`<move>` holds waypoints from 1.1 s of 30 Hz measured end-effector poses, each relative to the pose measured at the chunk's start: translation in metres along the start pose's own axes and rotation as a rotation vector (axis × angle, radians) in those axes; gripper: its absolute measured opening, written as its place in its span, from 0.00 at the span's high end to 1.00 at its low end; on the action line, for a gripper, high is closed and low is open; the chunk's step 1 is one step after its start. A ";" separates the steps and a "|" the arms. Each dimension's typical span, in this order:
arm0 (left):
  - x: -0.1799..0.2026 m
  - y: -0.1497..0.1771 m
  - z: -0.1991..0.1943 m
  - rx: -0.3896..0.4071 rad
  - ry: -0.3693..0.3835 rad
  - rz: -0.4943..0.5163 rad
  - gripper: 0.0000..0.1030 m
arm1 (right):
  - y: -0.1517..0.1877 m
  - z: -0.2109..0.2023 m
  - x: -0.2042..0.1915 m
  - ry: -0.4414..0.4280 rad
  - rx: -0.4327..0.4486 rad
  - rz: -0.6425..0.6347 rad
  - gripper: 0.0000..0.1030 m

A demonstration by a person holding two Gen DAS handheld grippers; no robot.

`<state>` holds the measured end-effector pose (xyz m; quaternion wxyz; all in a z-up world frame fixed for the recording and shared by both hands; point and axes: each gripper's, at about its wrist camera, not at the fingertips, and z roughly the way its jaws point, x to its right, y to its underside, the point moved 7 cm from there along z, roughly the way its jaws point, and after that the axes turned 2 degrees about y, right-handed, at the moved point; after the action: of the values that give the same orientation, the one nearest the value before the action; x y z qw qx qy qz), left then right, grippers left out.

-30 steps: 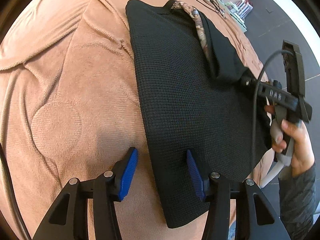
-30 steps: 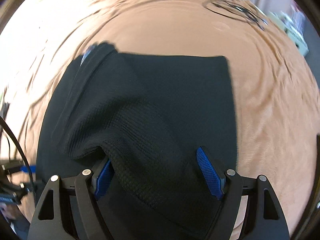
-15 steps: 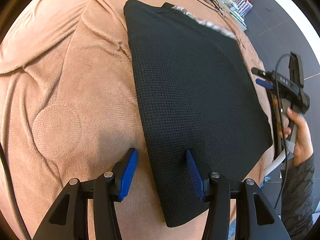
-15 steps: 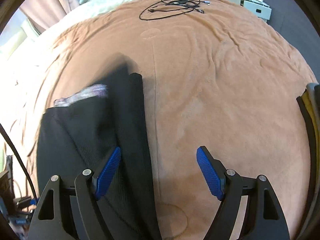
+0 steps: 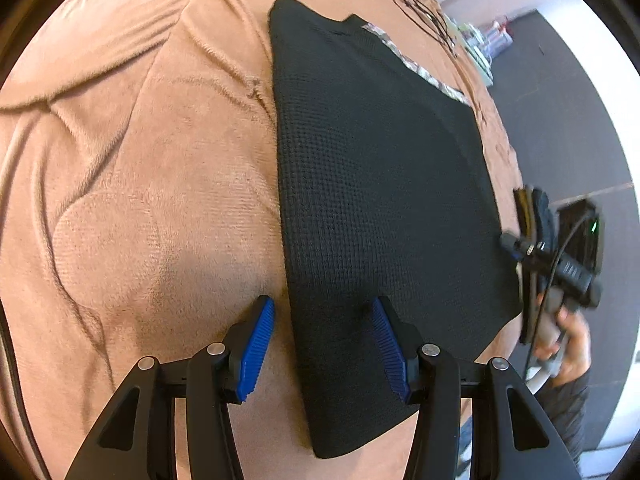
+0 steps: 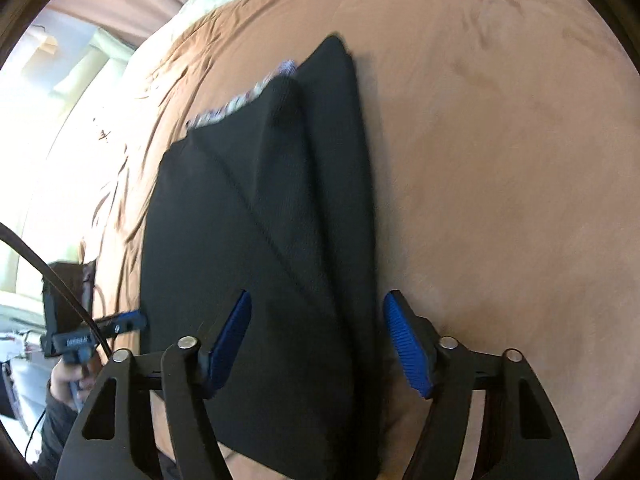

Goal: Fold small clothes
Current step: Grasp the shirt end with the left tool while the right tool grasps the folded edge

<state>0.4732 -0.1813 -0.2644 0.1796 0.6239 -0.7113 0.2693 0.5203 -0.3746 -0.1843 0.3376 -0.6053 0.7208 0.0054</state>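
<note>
The black garment point(image 5: 384, 200) is a matt knitted cloth with a fine waffle-like grid texture; a strip of paler patterned fabric point(image 5: 416, 66) shows along its far right edge. It lies on a tan blanket point(image 5: 140, 160), a soft plush fleece with a short nap, creased into ridges on the left and pressed with a faint circle. The left gripper point(image 5: 323, 350) has matt black plastic arms, small shiny metal pins at the joints, and blue pads point(image 5: 256, 344) ribbed with fine grooves; the right gripper point(image 6: 316, 344) is built of the same black plastic, metal pins and ribbed blue pads point(image 6: 404, 344). Thin black cables point(image 5: 420, 8) lie far off on the blanket, and the floor point(image 5: 560, 120) to the right looks dark and matt.
</note>
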 end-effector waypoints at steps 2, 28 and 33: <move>-0.001 0.000 0.001 0.005 0.016 -0.023 0.49 | 0.002 0.007 0.002 -0.006 -0.007 0.010 0.39; -0.023 0.061 -0.059 -0.034 -0.007 0.021 0.90 | 0.063 0.012 -0.043 -0.168 -0.063 0.013 0.84; -0.045 0.092 -0.084 -0.020 -0.016 0.012 0.90 | 0.082 0.022 -0.065 -0.200 -0.089 -0.020 0.84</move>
<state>0.3833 -0.0881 -0.2389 0.1784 0.6200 -0.7190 0.2583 0.4619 -0.2873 -0.2024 0.3807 -0.6232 0.6766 0.0944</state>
